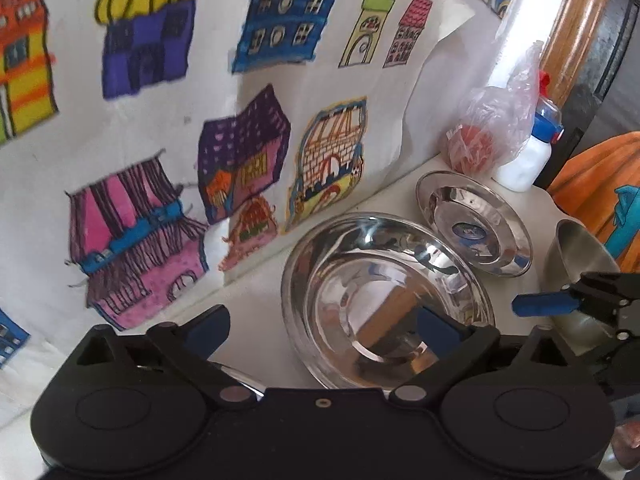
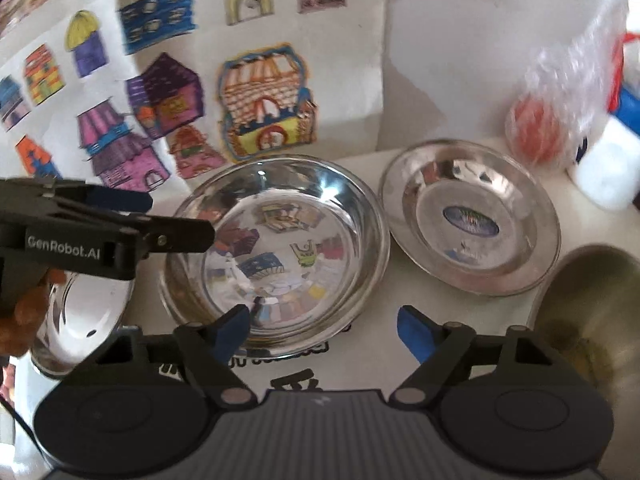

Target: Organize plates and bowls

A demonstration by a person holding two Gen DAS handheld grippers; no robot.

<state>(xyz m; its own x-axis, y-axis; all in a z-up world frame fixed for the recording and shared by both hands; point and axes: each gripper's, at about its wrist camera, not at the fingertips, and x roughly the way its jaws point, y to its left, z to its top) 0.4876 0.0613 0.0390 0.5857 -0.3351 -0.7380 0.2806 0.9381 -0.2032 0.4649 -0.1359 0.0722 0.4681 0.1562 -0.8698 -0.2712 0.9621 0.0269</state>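
A large steel bowl stands on the white table in front of both grippers. Right of it lies a small steel plate with a blue sticker in its middle. My left gripper is open, its right finger over the bowl's inside and its left finger outside the left rim. My right gripper is open too, its left finger at the bowl's near rim and its right finger over bare table. Neither holds anything. Each gripper also shows in the other's view: the right gripper, the left gripper.
A steel cup stands at the right. Another steel dish lies at the left under the left gripper. A plastic bag with a red thing and a white bottle stand behind the plate. A paper backdrop with drawn houses rises behind.
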